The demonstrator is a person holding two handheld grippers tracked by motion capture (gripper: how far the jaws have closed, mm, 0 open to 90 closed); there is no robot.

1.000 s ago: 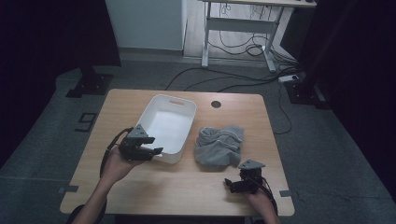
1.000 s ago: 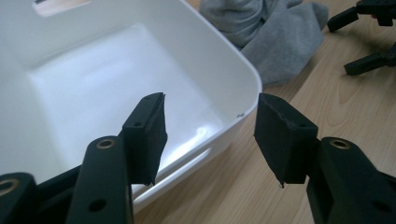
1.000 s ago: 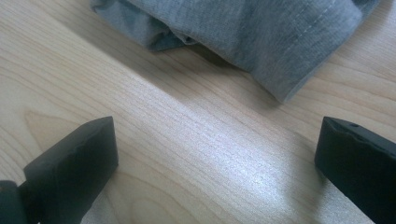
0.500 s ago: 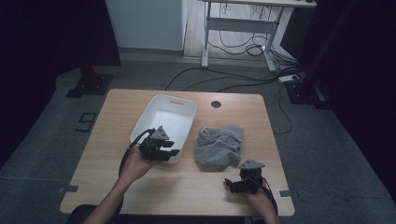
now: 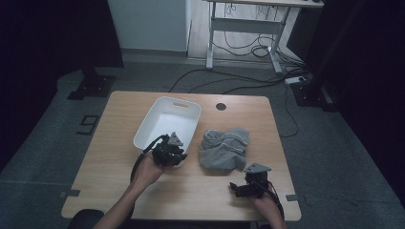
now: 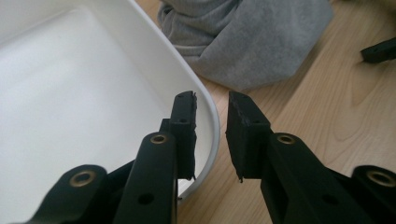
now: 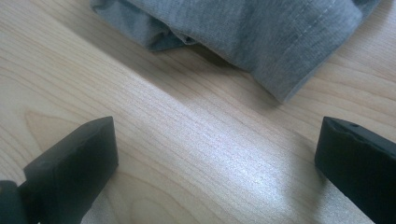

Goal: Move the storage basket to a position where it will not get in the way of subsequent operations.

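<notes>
My left claw (image 5: 179,153) sits at the near corner of the white plastic bin (image 5: 165,119), with one jaw inside the bin wall and the other outside it. In the left gripper view the bin's rim (image 6: 205,105) runs up between the two jaws, which have just been closing in on it; a narrow gap shows on the outer side, so I cannot tell whether the pads press the rim yet. The bin stands on the worktop (image 5: 119,143) left of centre and tilted a little. Just beside it to the right lies a crumpled grey sweatshirt (image 5: 224,148), apart from the bin.

My right claw (image 5: 239,187) rests low near the worktop's front edge, in front of the sweatshirt. Its jaws stand wide, released, with bare wood between them and the sweatshirt's hem (image 7: 280,51) lying just beyond the tips, untouched.
</notes>
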